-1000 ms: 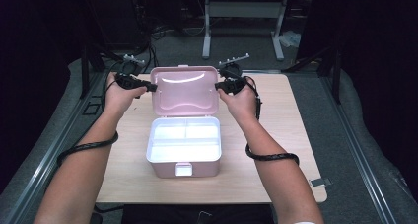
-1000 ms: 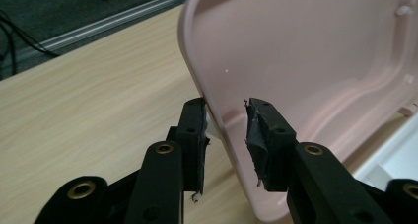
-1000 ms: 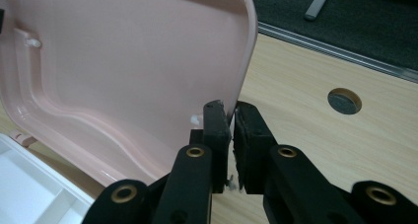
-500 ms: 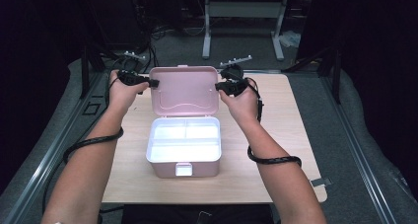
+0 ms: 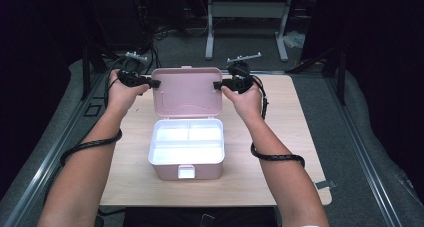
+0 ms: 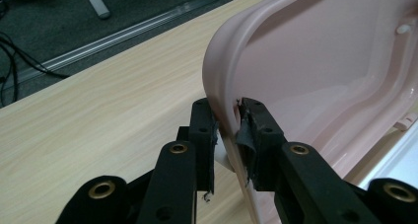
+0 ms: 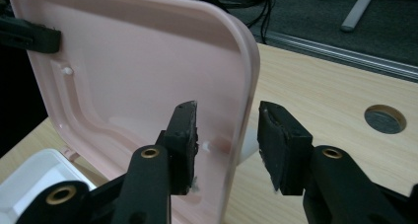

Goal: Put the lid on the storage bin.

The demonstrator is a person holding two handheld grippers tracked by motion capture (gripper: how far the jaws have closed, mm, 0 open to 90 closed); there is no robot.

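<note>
A pink box (image 5: 165, 172) with a white divided inside stands on the table, its pink lid (image 5: 192, 89) raised upright at the back. My left gripper (image 5: 156, 83) is at the lid's upper left corner. Its jaws have just been closing, and in the left gripper view (image 6: 227, 105) both pads press on the lid's rim (image 6: 222, 61). My right gripper (image 5: 217, 85) is at the upper right corner. Its jaws have just been opening, and in the right gripper view (image 7: 227, 108) they stand apart on either side of the lid's edge (image 7: 246, 81) without touching it.
The wooden table (image 5: 290, 137) has bare room to the left and right of the box. A round metal-capped hole (image 7: 385, 119) lies in the tabletop near the right gripper. Behind the table are a metal stand (image 5: 245, 17) and cables on the dark floor.
Both hands stay at the lid's top corners and the lid stands raised as before. The left hand has edged slightly farther back.
</note>
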